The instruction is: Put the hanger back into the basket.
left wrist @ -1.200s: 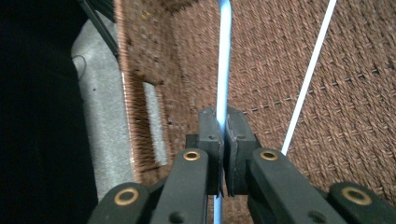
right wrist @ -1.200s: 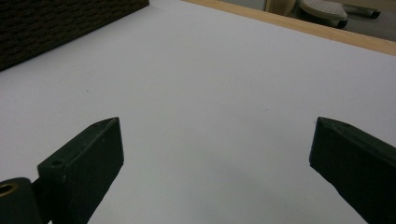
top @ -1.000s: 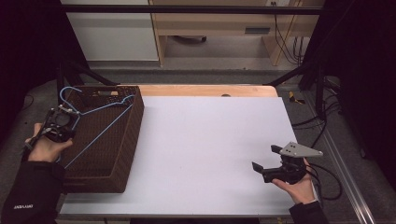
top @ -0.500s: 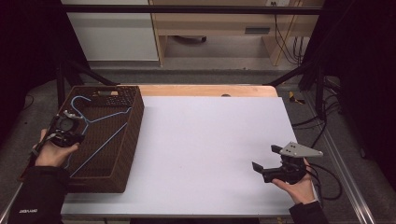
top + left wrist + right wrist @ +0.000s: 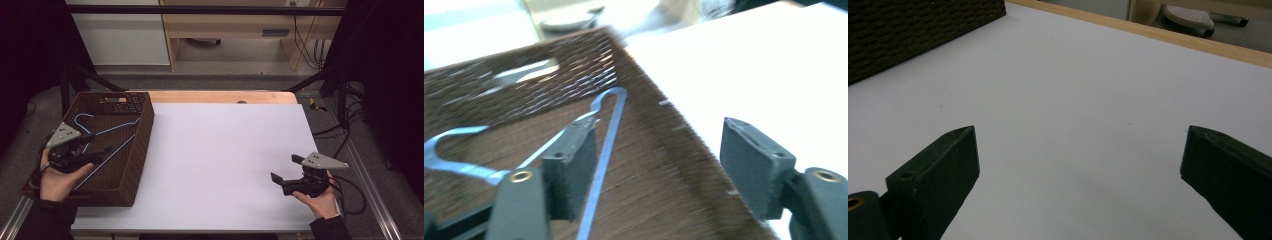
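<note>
Hanger (image 5: 102,145): blue wire, lying flat inside the brown basket (image 5: 142,132) at the table's left edge.
Left gripper (image 5: 97,143): jaws have just been opening and now stand apart; nothing pinched, the wire passes just beside 1 pad.
Change: hanger was gripped 1 second ago, now released, so the drop into the basket looks done.
Left hand (image 5: 60,177): low over the basket's near corner.
Right gripper (image 5: 285,170): jaws apart, empty, resting over the white table (image 5: 225,150).

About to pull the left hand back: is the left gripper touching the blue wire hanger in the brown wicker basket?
Cannot tell. In the left gripper view the left gripper has just been opening, but one pad overlaps the blue wire hanger lying in the brown wicker basket; no gap shows plainly.
</note>
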The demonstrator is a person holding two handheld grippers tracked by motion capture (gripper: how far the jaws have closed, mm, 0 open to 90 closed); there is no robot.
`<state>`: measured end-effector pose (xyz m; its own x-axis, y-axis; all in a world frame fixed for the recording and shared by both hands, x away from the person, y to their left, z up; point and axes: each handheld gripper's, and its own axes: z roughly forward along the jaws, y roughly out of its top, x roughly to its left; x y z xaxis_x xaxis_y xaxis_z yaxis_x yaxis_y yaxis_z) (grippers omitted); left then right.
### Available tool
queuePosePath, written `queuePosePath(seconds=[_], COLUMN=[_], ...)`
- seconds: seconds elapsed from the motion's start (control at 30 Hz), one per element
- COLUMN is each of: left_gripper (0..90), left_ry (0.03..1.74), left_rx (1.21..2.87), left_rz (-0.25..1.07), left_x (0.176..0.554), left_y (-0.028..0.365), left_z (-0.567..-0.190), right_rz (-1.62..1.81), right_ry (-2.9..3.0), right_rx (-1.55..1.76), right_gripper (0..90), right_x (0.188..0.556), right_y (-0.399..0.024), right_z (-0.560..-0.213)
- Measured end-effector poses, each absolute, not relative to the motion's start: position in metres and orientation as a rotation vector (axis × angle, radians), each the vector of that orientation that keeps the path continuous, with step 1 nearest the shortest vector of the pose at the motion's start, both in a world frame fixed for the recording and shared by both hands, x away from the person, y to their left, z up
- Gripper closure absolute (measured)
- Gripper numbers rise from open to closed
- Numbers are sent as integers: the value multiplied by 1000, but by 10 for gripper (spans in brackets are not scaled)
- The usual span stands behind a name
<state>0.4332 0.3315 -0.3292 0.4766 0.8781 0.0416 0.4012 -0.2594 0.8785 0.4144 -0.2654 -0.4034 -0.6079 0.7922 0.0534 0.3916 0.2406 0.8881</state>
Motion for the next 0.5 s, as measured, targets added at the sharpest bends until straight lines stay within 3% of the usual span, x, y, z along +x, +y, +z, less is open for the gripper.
queuePosePath(seconds=[0.27,0.5], left_gripper=[130,96], left_ry=[918,855], left_rx=[1820,1830], left_rz=[596,561], left_x=[408,397], left_y=[288,260], left_z=[-344,-362], right_rz=[1350,1345], right_ry=[2104,2096], right_rx=[1077,1075], right_gripper=[26,26], right_x=[414,414], right_y=[-266,-267], right_z=[-403,-404])
